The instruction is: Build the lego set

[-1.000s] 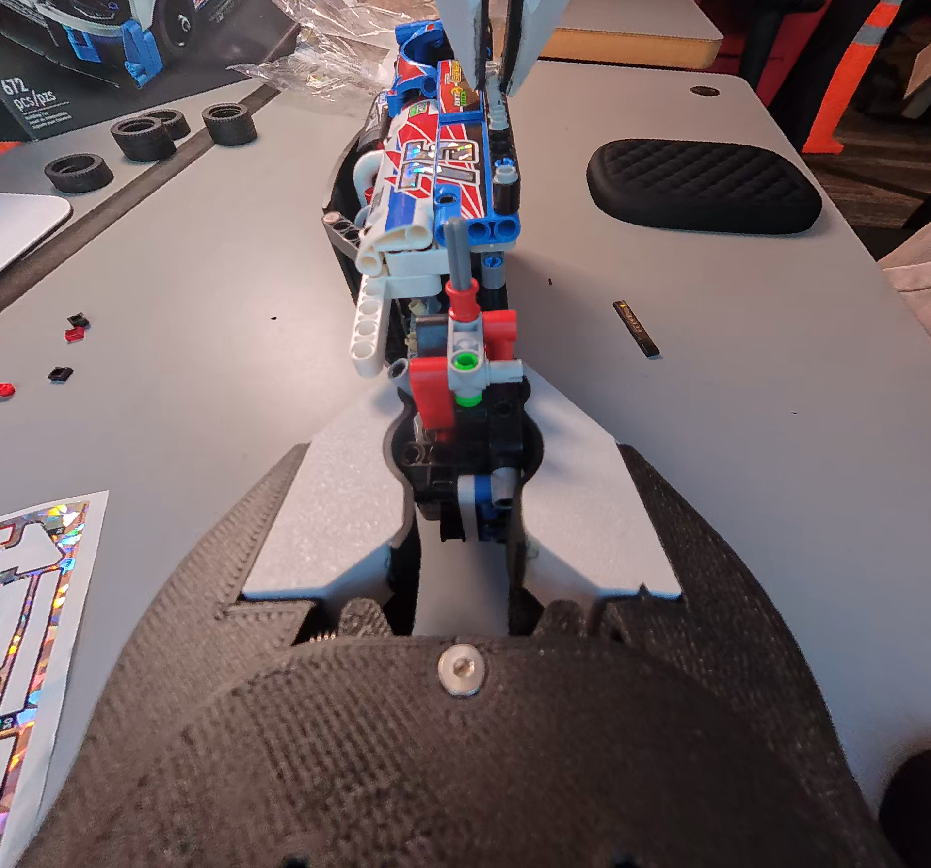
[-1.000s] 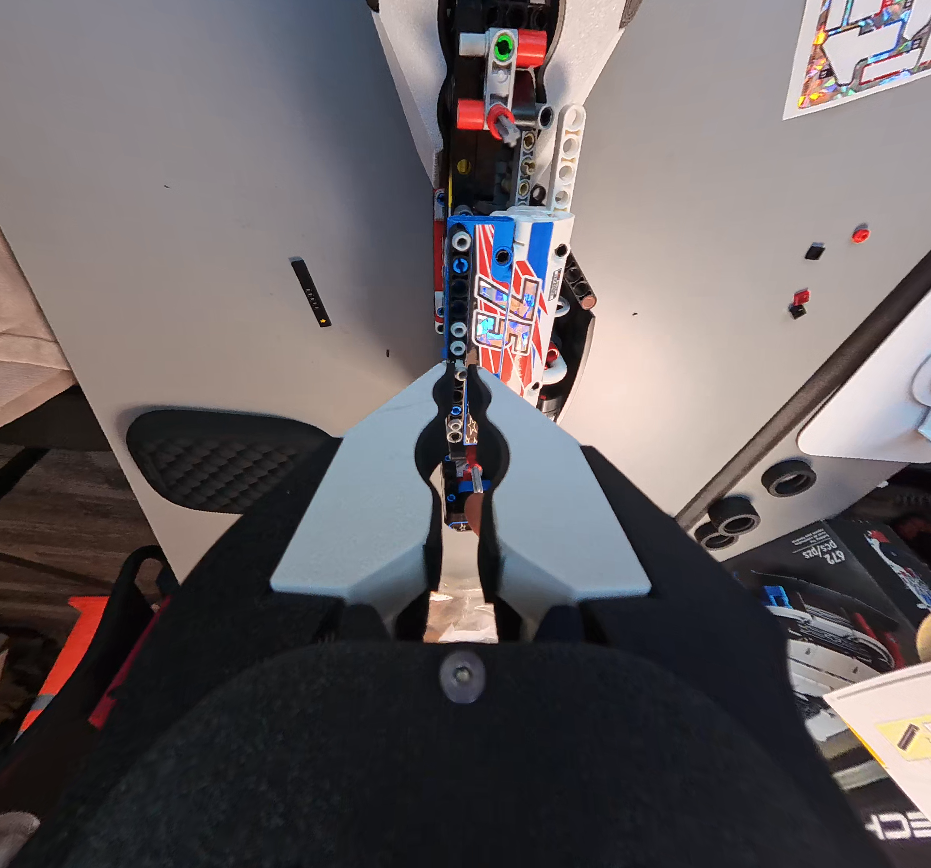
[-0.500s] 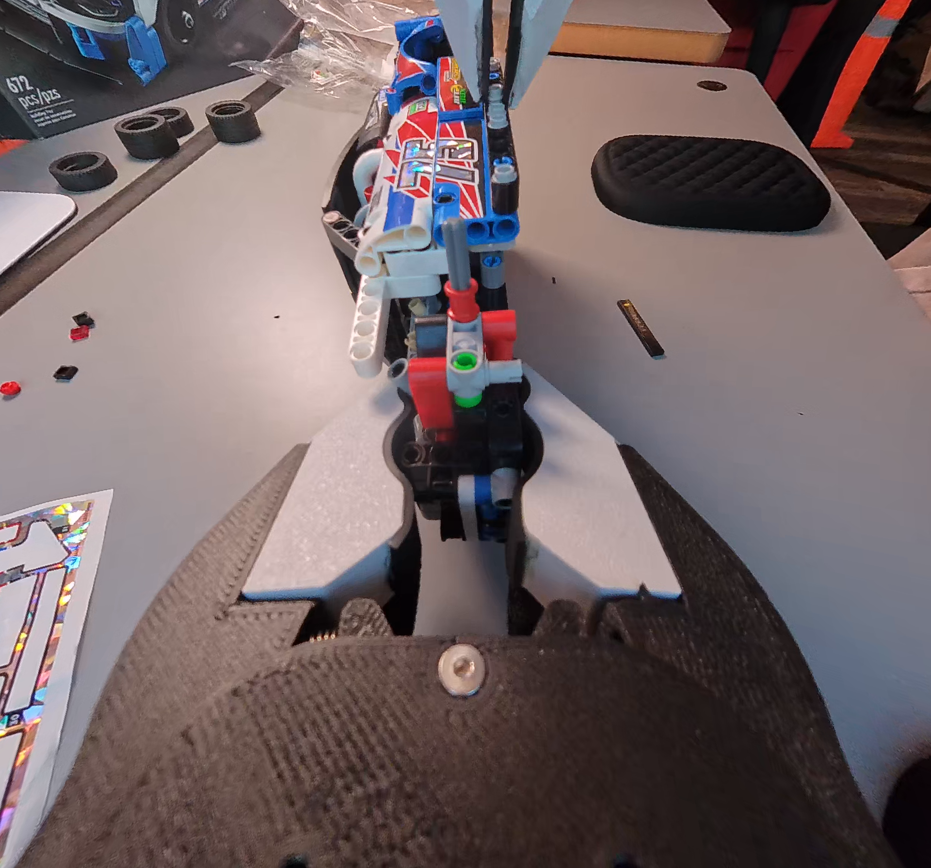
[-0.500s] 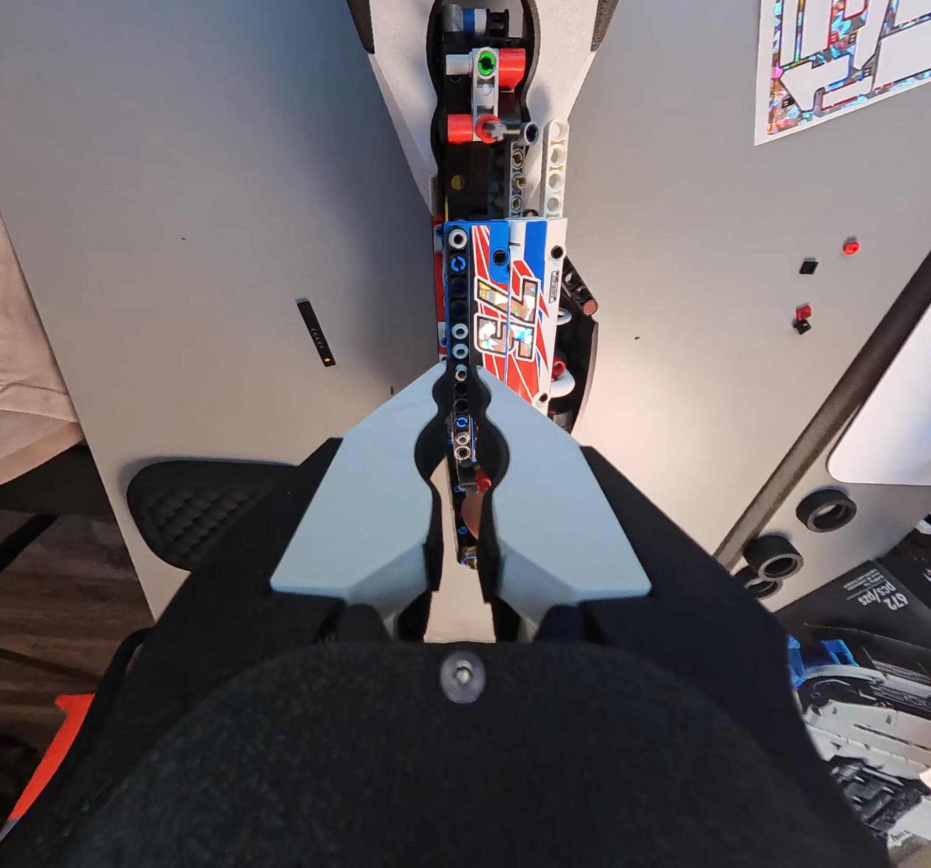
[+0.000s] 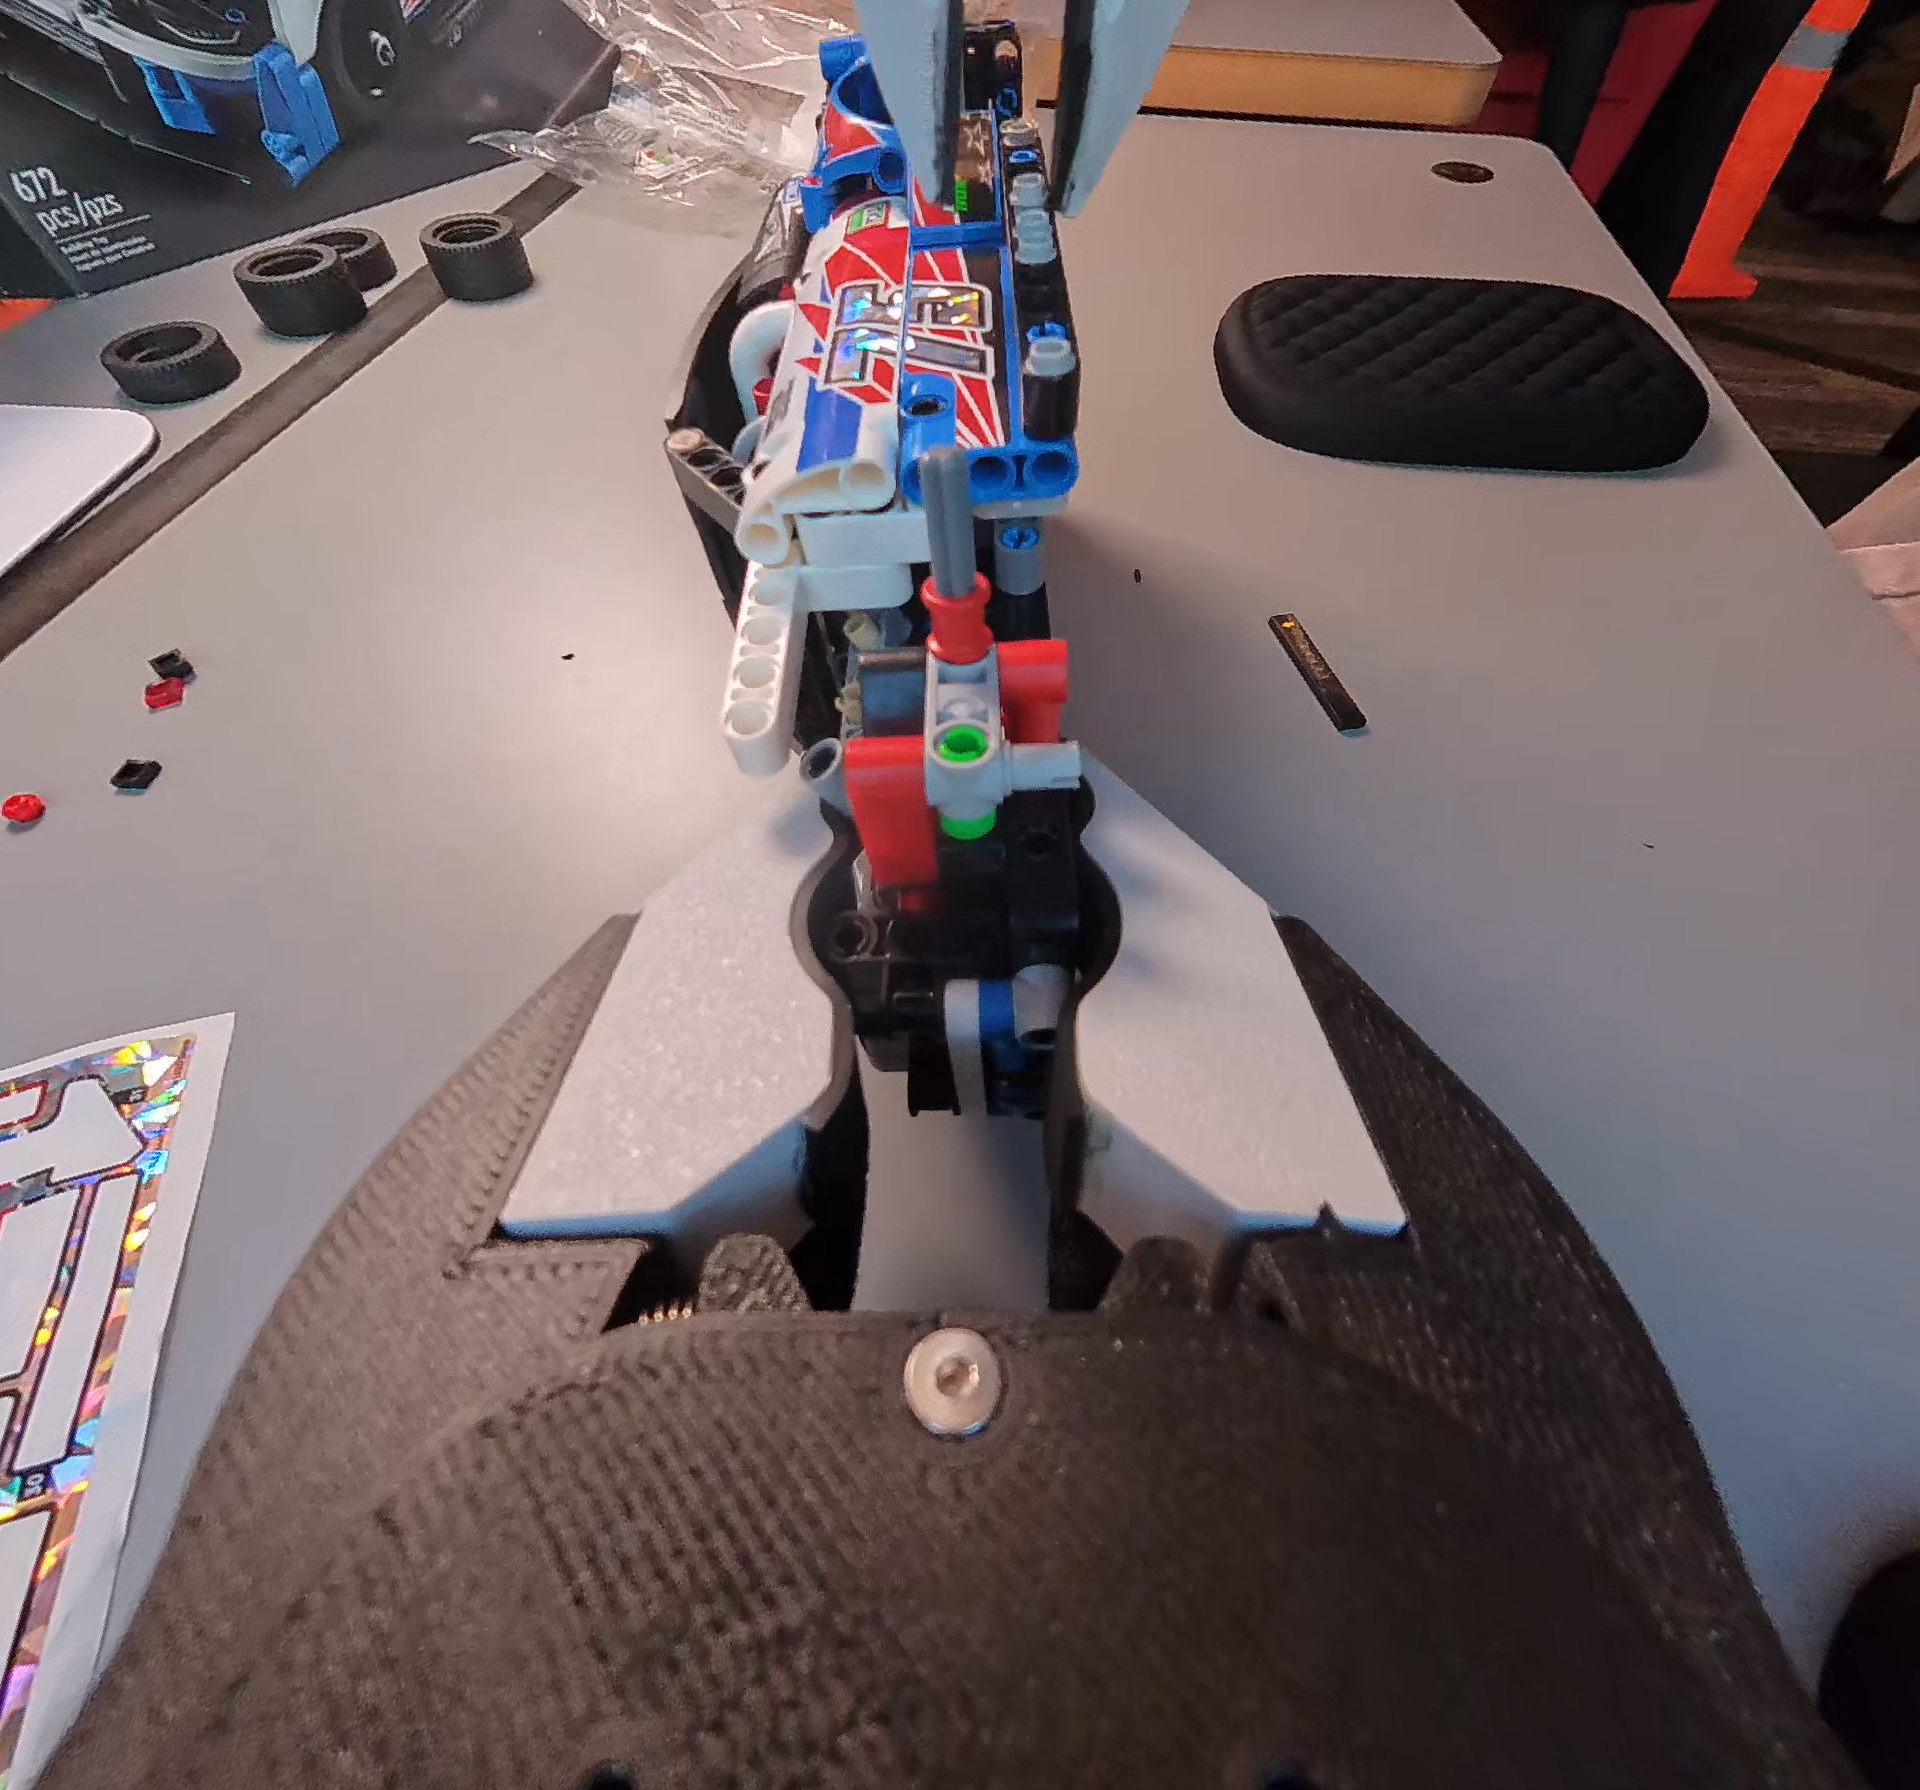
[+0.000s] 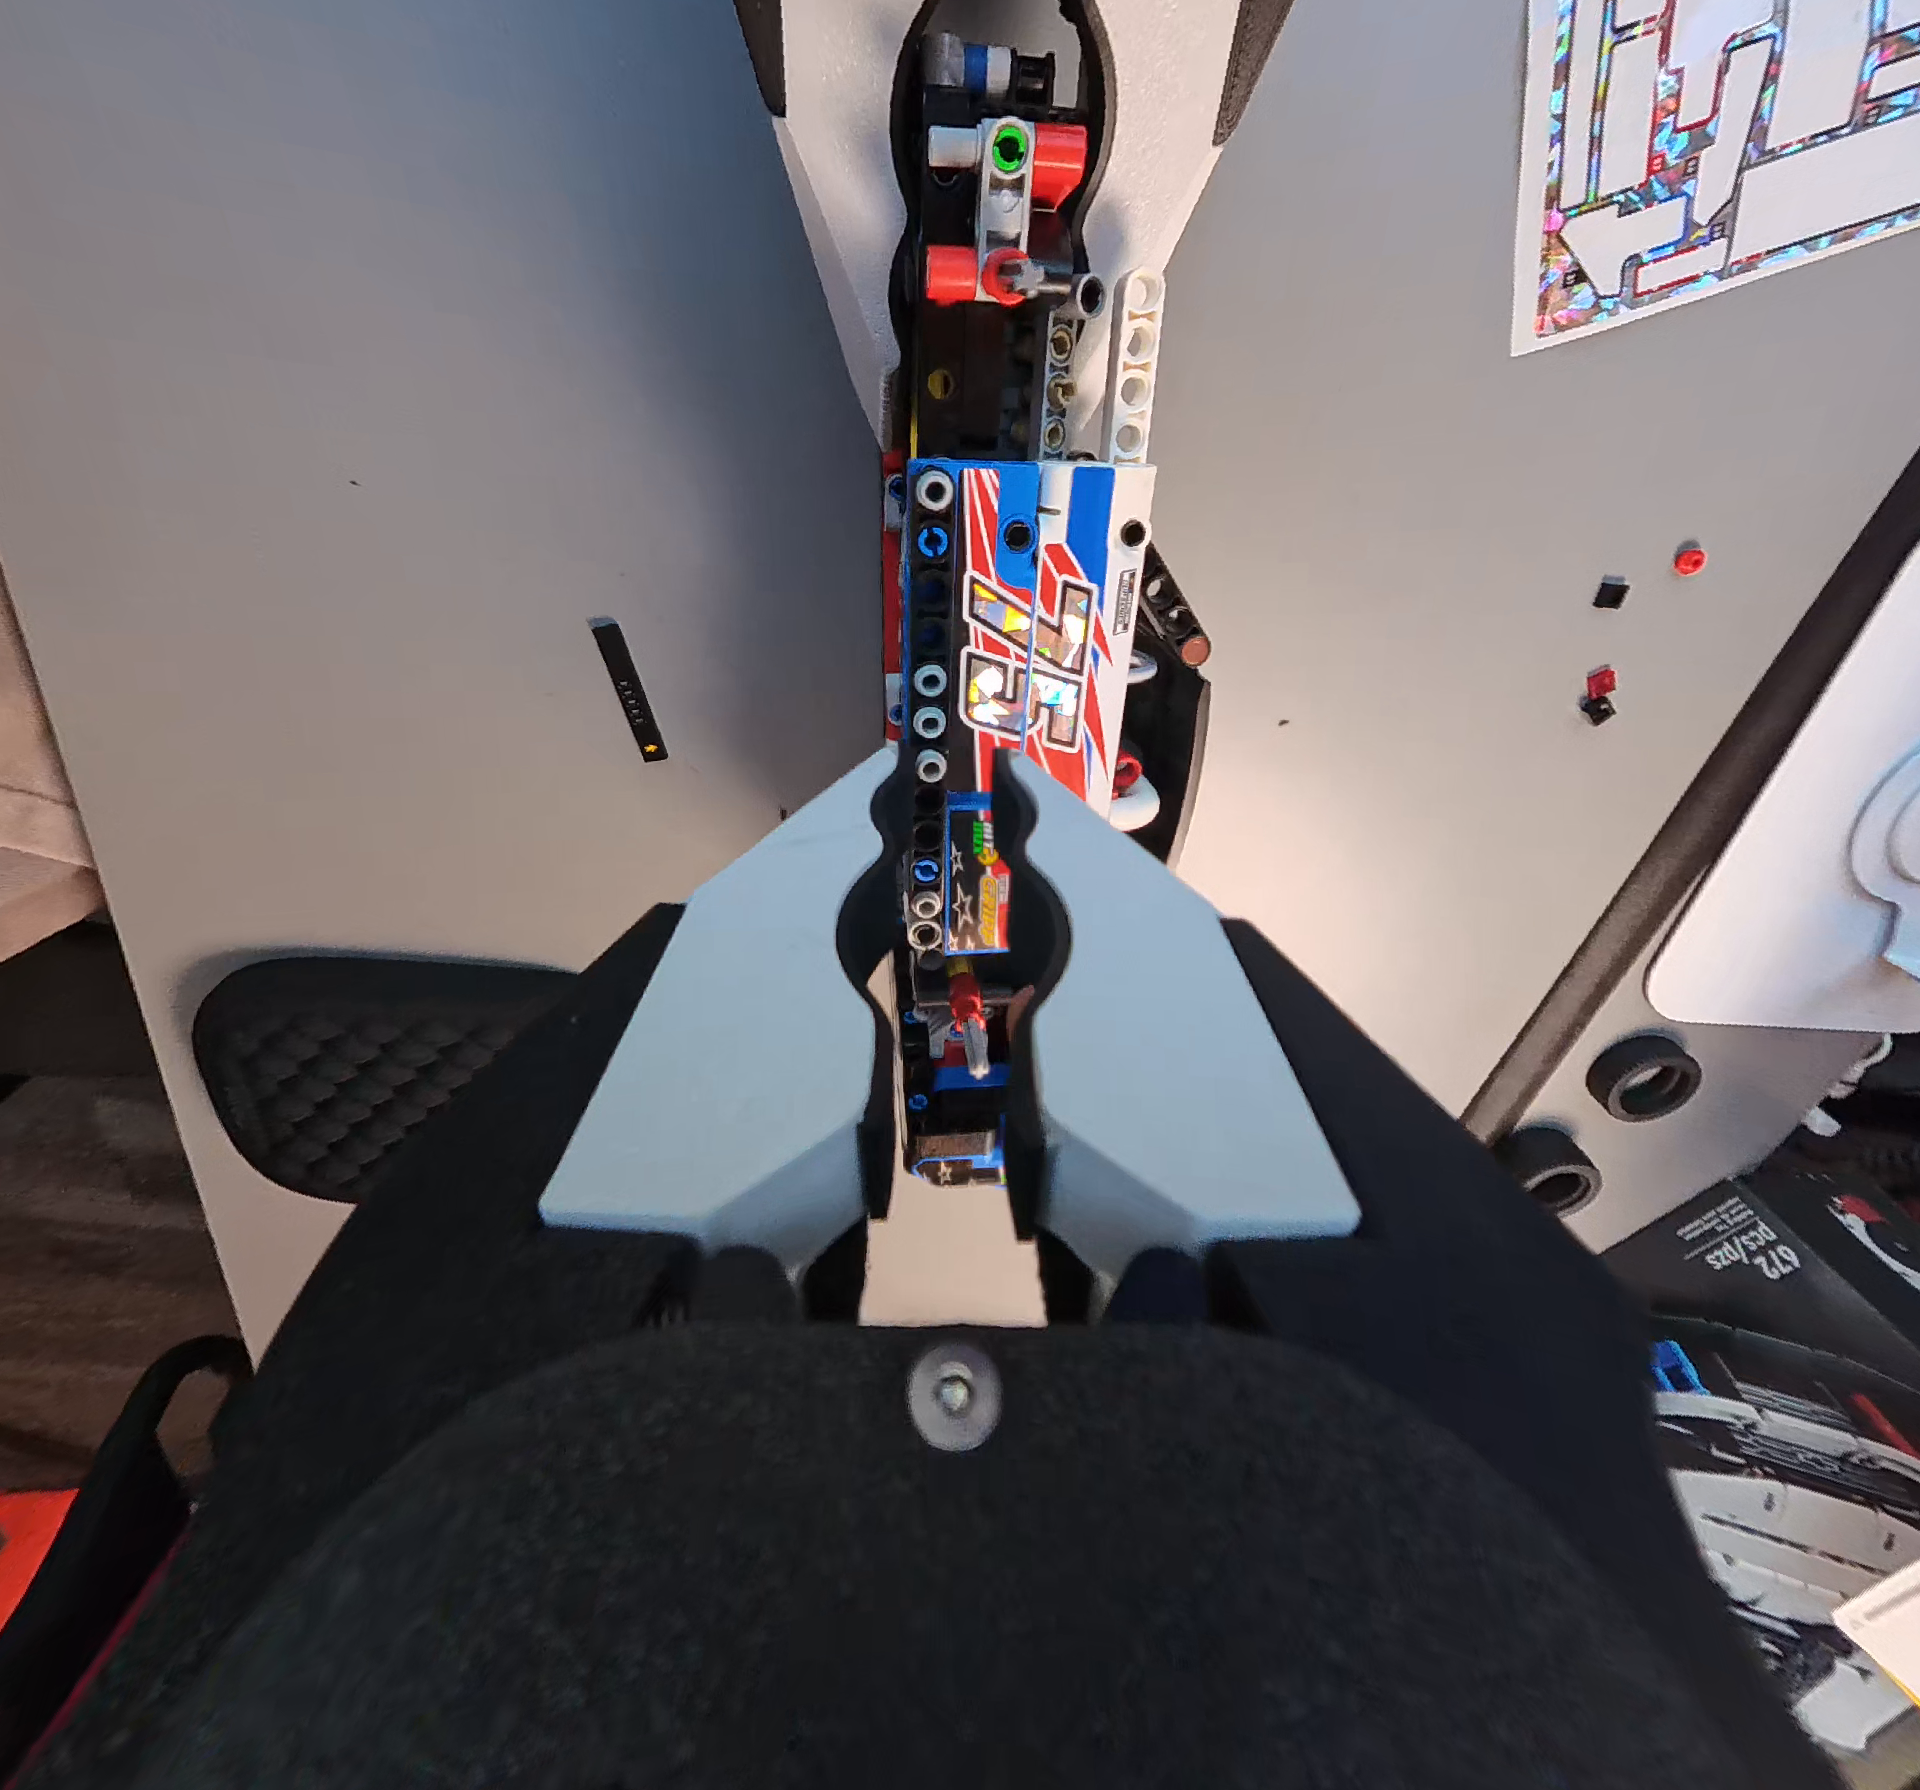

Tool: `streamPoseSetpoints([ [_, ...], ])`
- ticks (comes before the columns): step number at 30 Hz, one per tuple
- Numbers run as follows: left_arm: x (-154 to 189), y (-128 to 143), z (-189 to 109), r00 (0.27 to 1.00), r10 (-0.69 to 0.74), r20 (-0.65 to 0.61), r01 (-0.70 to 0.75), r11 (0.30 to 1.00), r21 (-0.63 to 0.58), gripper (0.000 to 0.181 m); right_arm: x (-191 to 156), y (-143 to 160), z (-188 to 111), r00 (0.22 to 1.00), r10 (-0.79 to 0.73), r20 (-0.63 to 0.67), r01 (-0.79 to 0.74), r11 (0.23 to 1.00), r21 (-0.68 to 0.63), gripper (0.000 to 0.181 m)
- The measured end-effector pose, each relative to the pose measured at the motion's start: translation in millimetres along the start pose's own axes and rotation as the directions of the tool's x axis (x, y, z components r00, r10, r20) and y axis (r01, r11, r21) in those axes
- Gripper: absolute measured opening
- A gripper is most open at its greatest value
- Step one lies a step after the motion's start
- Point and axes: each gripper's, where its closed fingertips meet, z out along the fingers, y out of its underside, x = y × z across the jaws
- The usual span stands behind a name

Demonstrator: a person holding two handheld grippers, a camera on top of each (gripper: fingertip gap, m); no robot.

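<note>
Your left gripper [image 5: 956, 919] is clamped on the black front end of the lego car model [image 5: 914, 369], its jaws pressed against both sides. Your right gripper [image 6: 951, 784] straddles the model's other end with its jaws parted wider than the strip between them; whether either pad touches it, you cannot tell. The model hangs on its side above the grey table [image 5: 416, 545]. On the table lie four loose tyres [image 5: 301, 286], a sticker sheet [image 5: 73, 1273] and a black wrist pad [image 5: 1455, 369].

We see both grippers built alike: the left gripper [image 5: 961, 919] and right gripper [image 6: 951, 867] have pale grey wedge fingers [image 5: 717, 1034] with black inner pads, black textured bodies, one silver screw [image 5: 951, 1379].
</note>
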Motion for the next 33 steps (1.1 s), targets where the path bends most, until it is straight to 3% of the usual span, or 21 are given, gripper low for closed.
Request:
streamPoseSetpoints([
  [7,-1,0,-1,1.0,-0.01,-0.002,0.01,1.0,0.003,0.033,-1,-7,-18,1.0,-0.005,0.007,0.005,0.997,0.072,0.006],
  [26,0,0,-1,1.0,0.0,0.002,0.0,1.0,0.0,0.033,-2,2,-2,0.999,0.008,0.039,-0.009,1.0,0.024,0.0],
  [30,1,0,-1,1.0,0.009,0.001,-0.009,1.0,-0.002,0.033,-12,-20,-28,0.999,0.026,-0.029,-0.016,0.956,0.291,0.002],
  [33,1,1,-2,1.0,0.006,-0.008,-0.006,1.0,0.001,0.033,-49,-4,-16,1.0,0.01,-0.024,-0.002,0.946,0.325,0.011],
])
